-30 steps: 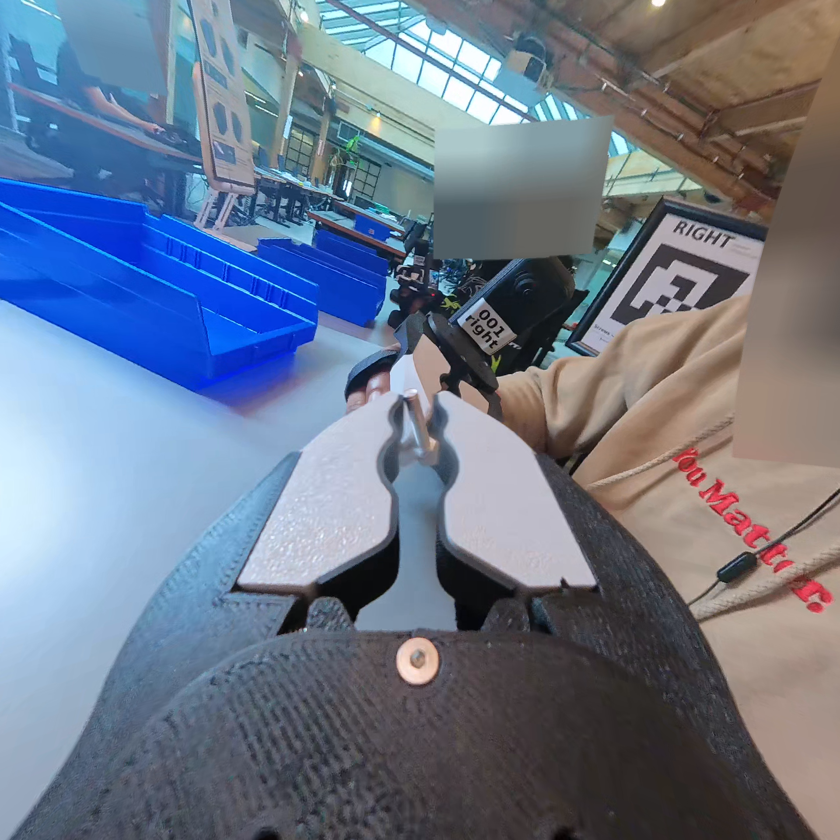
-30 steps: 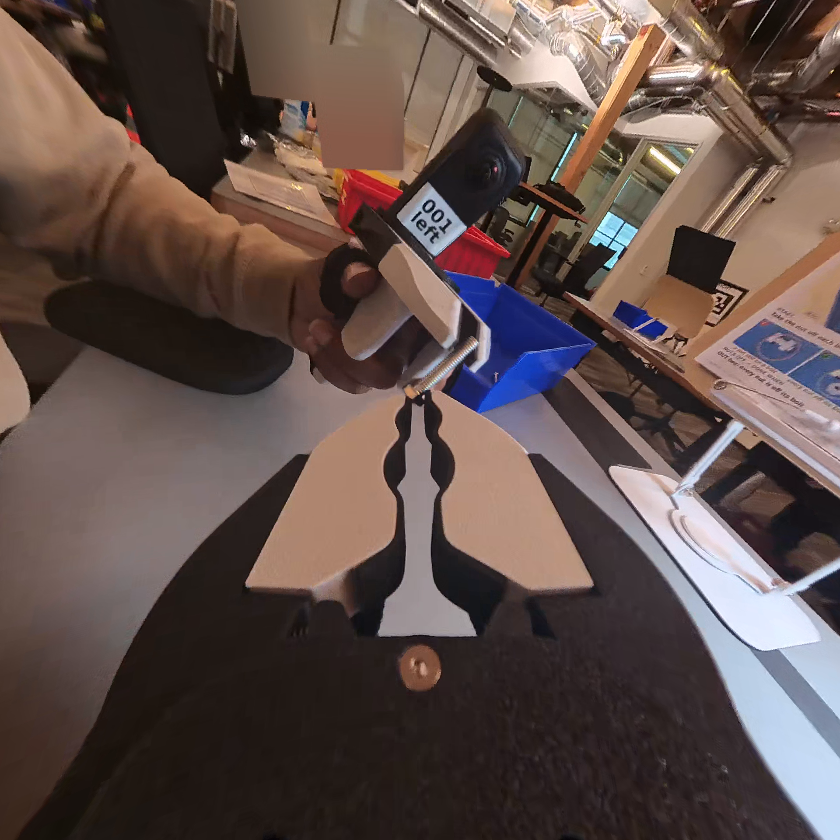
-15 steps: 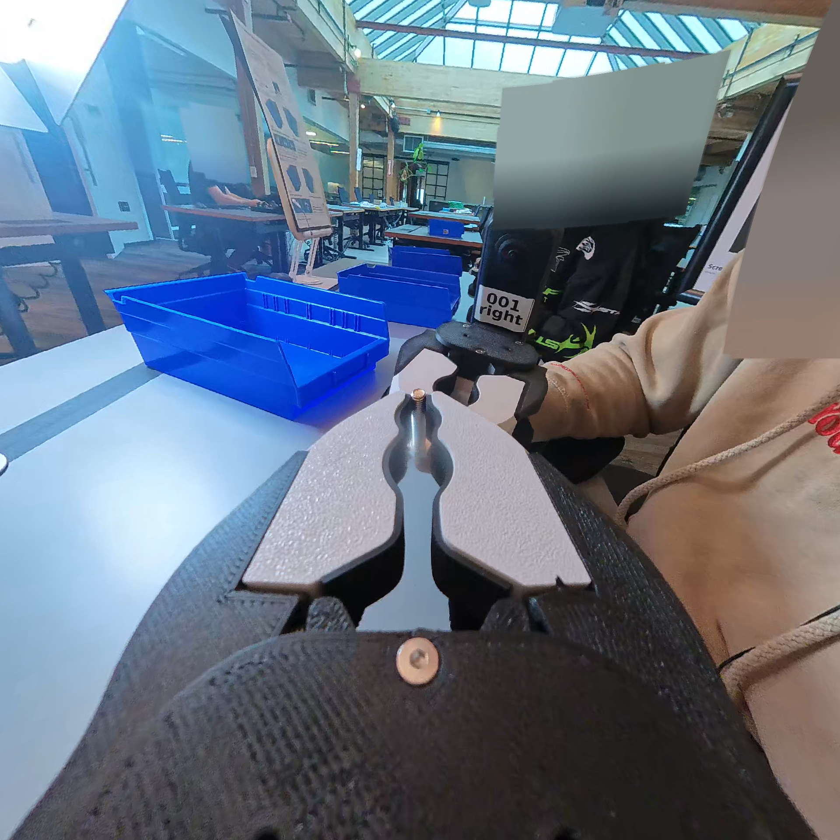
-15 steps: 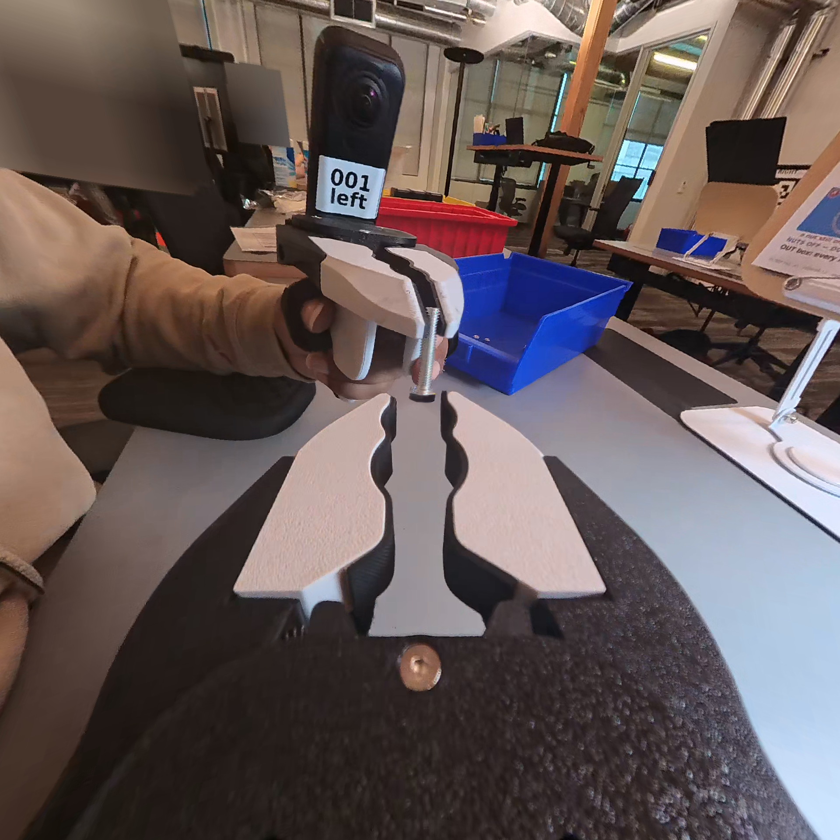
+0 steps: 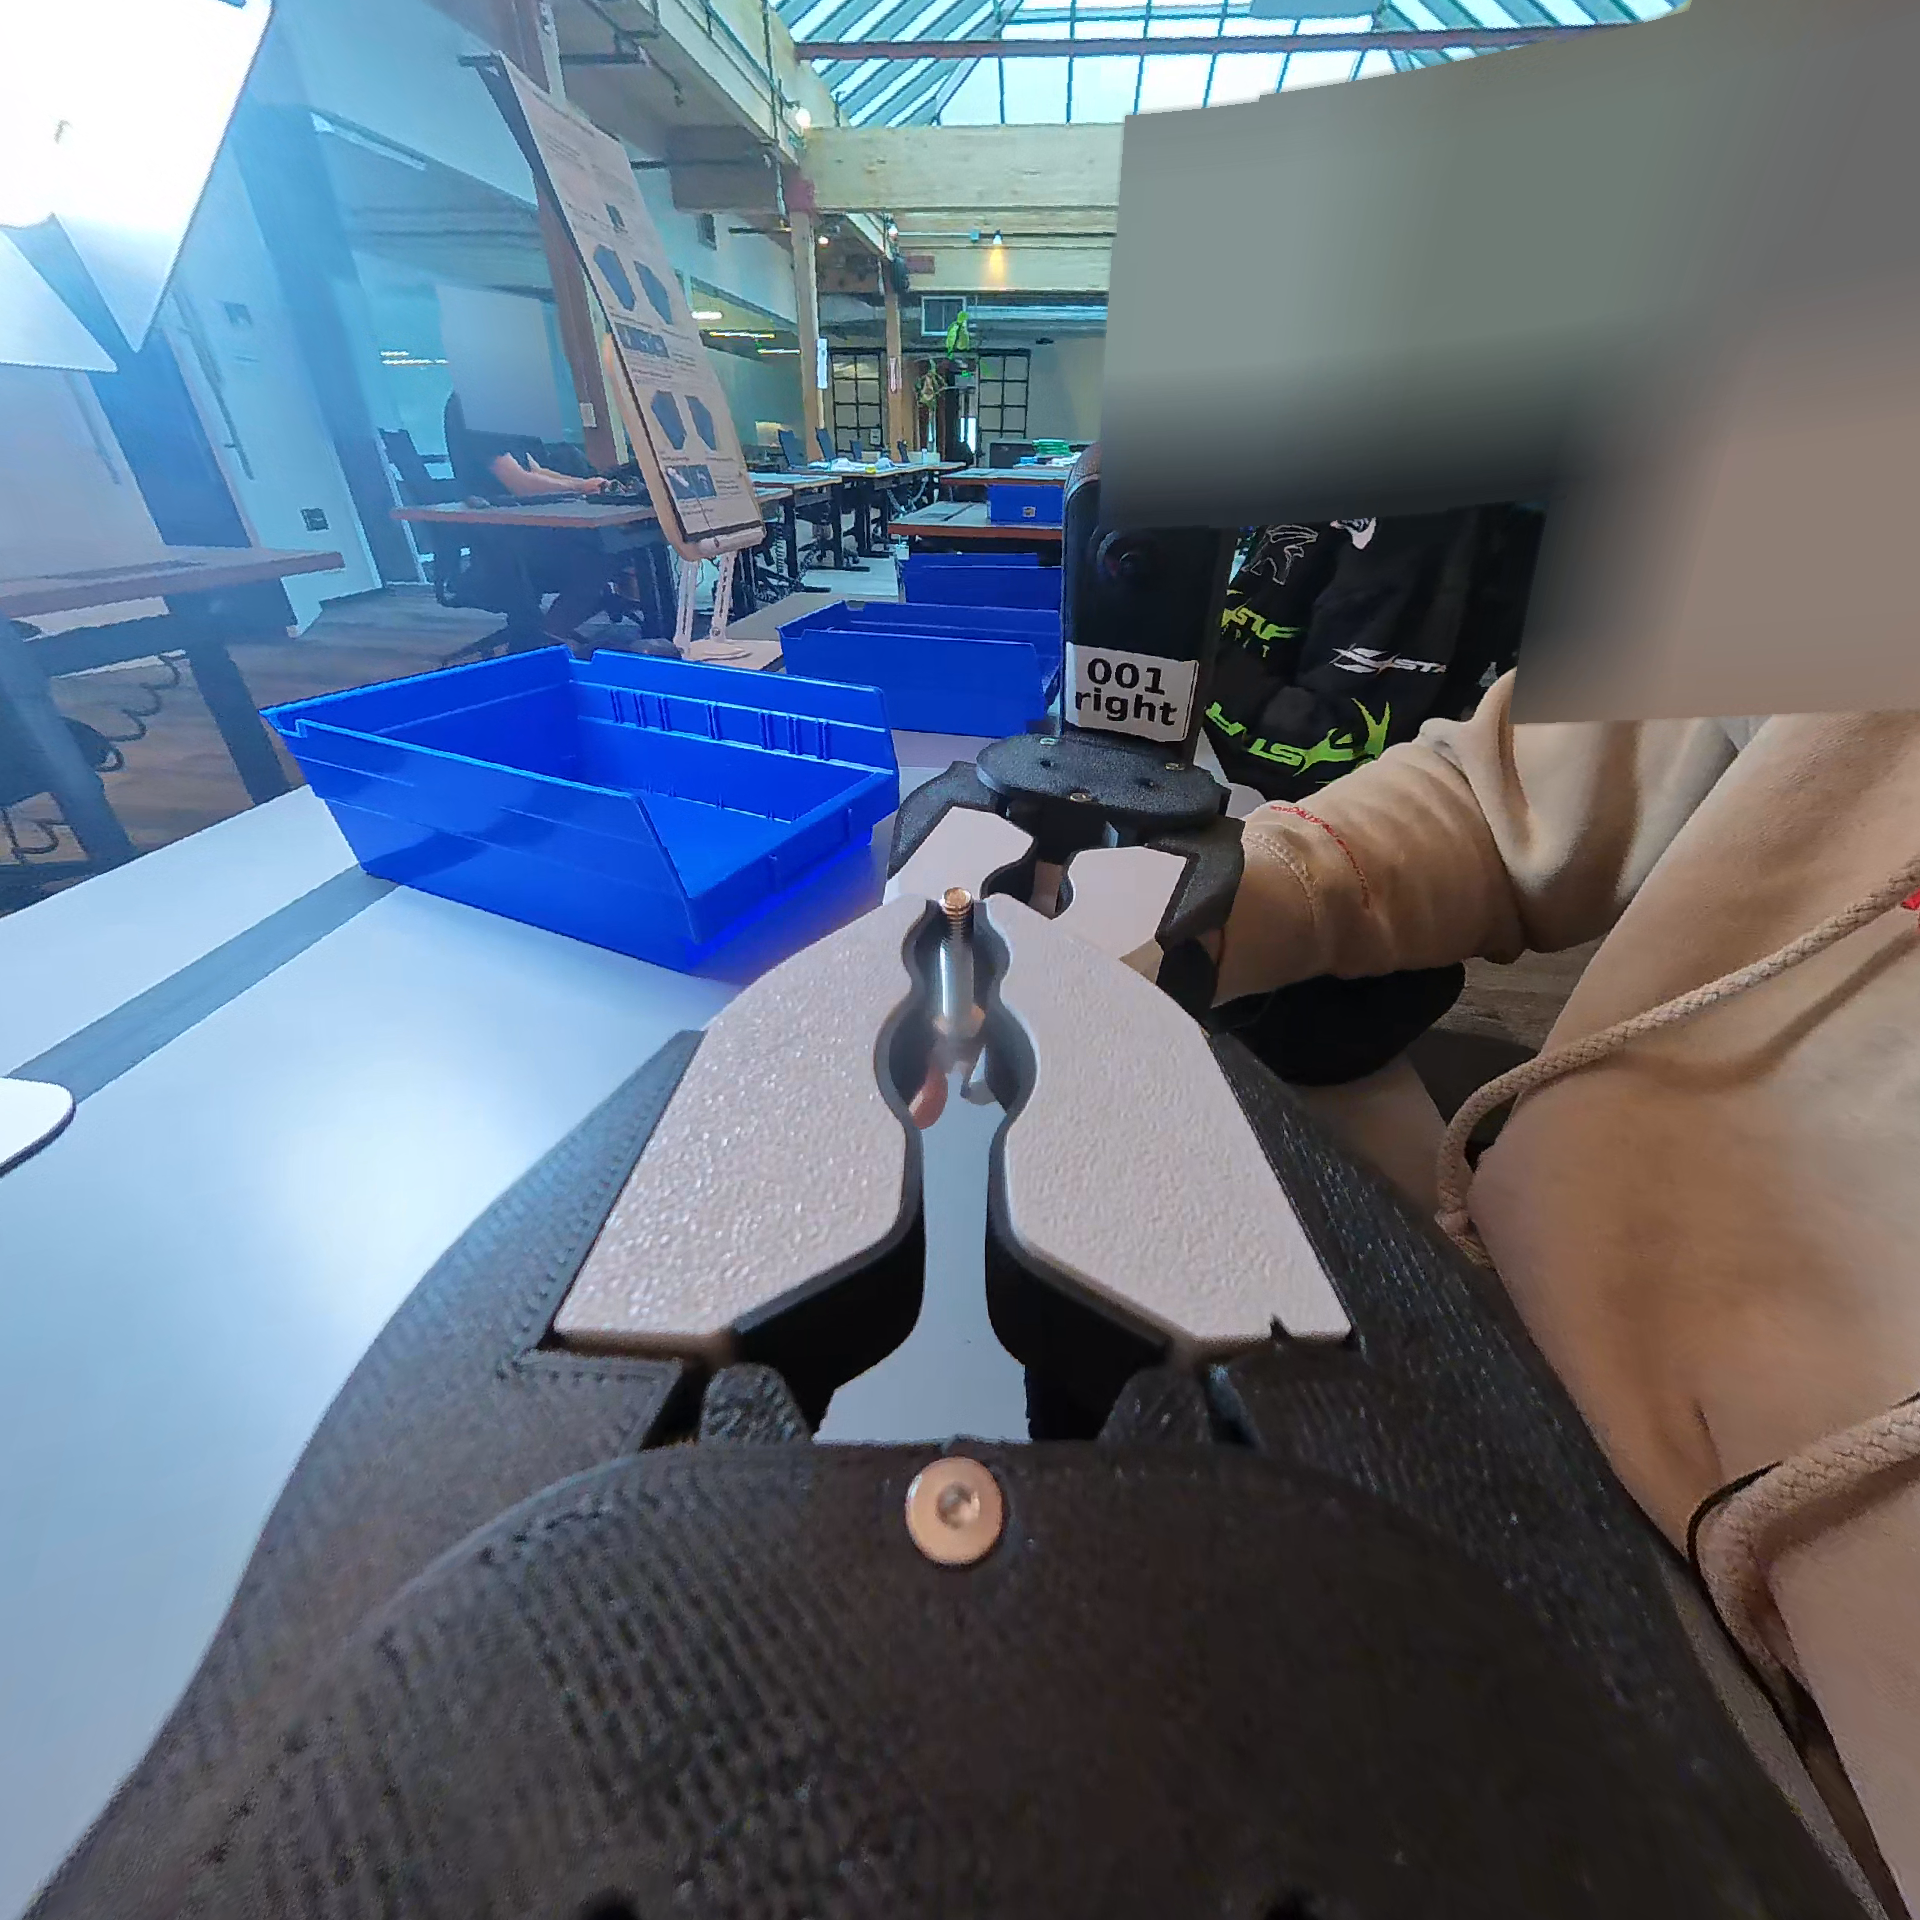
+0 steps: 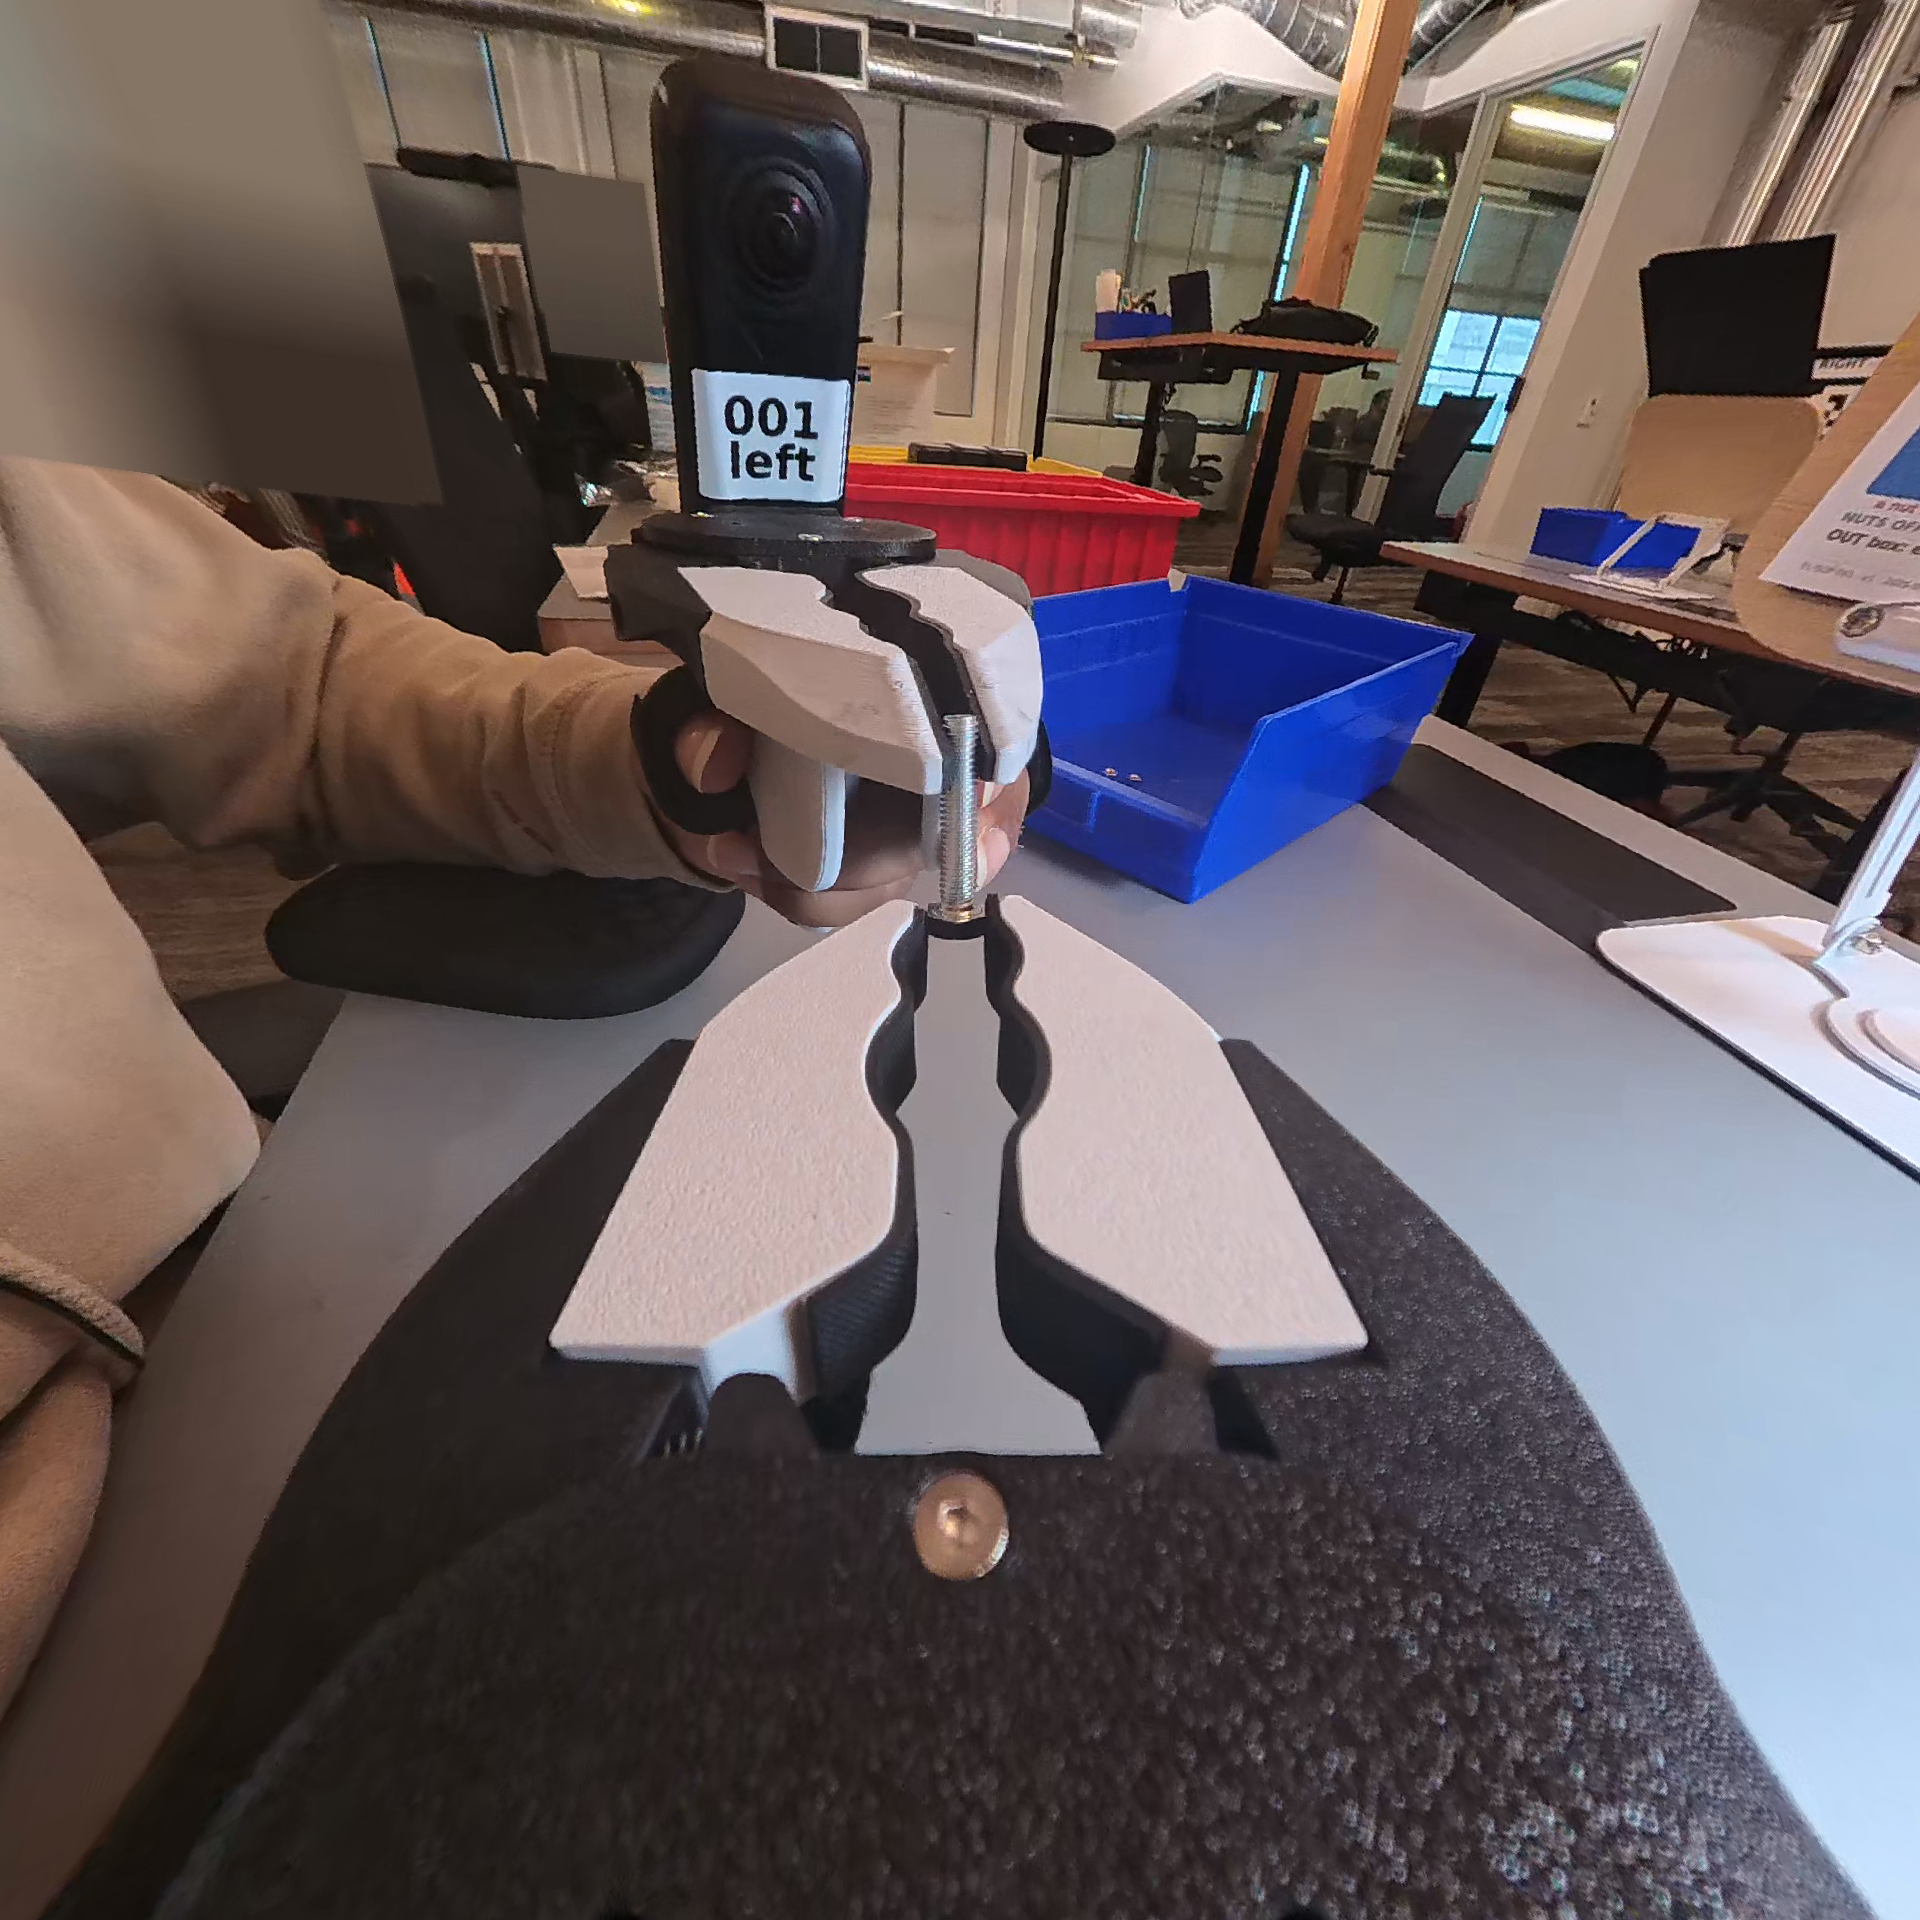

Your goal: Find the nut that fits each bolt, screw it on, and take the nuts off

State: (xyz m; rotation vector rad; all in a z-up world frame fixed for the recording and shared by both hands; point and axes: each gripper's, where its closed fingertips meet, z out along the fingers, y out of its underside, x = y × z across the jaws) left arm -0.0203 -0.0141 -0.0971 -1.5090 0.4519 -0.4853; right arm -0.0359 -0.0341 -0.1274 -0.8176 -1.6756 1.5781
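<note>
The bolt (image 6: 958,808) hung upright, clenched in my left hand-held gripper (image 6: 951,717), thread down. At its lower end sat a nut (image 6: 954,916), between the tips of my right hand-held gripper (image 6: 956,920), which was nipped on it. Both hovered above the desk (image 6: 1455,1091), a blue bin (image 6: 1236,717) behind.

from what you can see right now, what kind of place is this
Probably an open workshop or lab office. Rows of desks with office chairs run under a skylight roof, and blue parts bins sit on the grey table where the left gripper holds a bolt.
</note>
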